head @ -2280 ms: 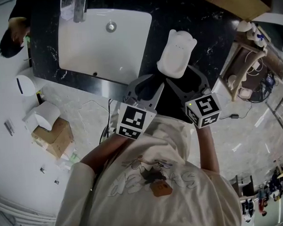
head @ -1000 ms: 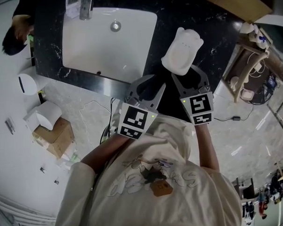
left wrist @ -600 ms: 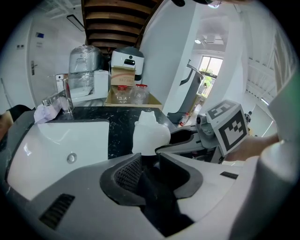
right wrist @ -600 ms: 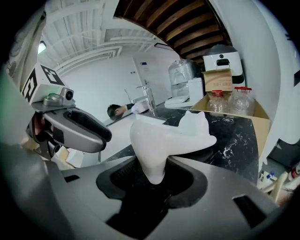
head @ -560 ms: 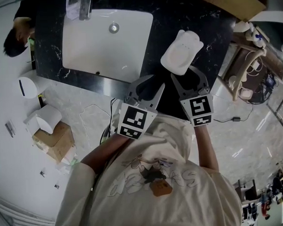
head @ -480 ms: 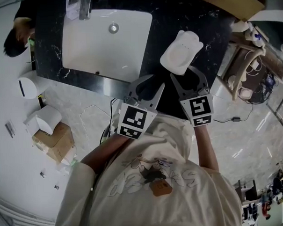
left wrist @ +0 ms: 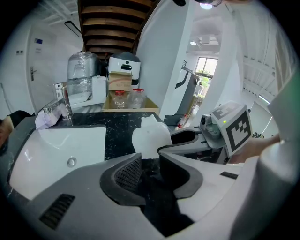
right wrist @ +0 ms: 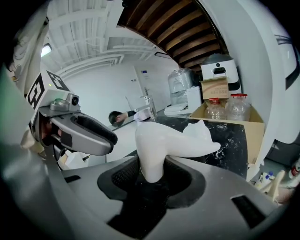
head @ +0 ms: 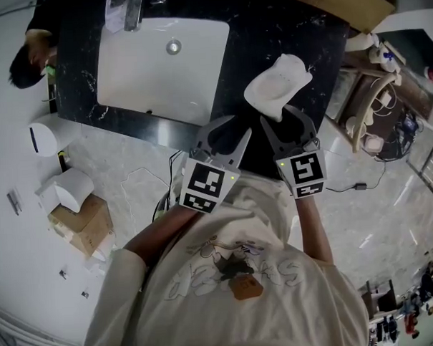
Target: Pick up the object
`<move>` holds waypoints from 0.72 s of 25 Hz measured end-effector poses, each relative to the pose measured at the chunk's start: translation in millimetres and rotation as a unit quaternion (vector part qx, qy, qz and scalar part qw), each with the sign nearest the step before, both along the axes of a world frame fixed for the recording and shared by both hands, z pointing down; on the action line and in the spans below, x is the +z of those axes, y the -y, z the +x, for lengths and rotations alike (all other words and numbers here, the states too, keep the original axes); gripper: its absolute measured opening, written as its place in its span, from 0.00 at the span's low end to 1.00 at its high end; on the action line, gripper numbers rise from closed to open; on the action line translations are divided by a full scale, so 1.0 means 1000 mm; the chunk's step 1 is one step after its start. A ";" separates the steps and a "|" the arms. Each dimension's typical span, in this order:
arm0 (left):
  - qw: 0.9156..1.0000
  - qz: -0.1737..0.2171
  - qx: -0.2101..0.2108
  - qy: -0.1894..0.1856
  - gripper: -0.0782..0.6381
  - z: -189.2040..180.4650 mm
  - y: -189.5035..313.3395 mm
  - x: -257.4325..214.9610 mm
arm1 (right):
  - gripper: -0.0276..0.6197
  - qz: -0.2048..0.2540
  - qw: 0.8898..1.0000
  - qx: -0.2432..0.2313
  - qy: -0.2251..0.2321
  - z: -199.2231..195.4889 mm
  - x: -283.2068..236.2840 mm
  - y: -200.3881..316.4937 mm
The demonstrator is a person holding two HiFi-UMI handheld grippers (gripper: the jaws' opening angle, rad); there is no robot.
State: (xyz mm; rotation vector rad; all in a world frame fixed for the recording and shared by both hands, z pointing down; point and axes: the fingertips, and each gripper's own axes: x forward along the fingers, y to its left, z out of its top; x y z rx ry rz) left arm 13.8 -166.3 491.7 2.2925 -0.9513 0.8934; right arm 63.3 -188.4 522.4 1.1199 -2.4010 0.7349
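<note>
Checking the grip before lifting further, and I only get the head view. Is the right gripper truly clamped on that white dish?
Observer: Yes. In the right gripper view the right gripper has just been closing, and its pads pinch the white dish at its near rim.
Operator: And the left one?
Observer: The left gripper has a narrow gap between its jaws, nothing in it.
Operator: What's farther back?
Observer: A cardboard box holding two clear jars.

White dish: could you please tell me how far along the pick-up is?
Done: the right gripper, jaws just closed further, clamps the white dish. In hand: it is held tilted, apparently off the black counter. Left: little, perhaps only lifting it well clear.
</note>
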 end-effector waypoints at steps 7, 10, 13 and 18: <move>1.000 0.013 0.000 -0.002 0.29 0.001 -0.007 -0.009 | 0.31 0.014 1.000 0.007 0.018 0.001 -0.015 -0.007; 1.000 0.019 -0.003 -0.005 0.29 -0.001 -0.007 -0.014 | 0.31 0.021 1.000 0.007 0.022 0.000 -0.022 -0.010; 1.000 0.026 -0.005 -0.007 0.29 -0.002 -0.008 -0.019 | 0.31 0.027 0.999 0.009 0.024 0.001 -0.030 -0.014; 0.999 0.037 -0.009 -0.013 0.29 -0.004 -0.010 -0.028 | 0.31 0.041 0.999 0.011 0.024 0.002 -0.041 -0.020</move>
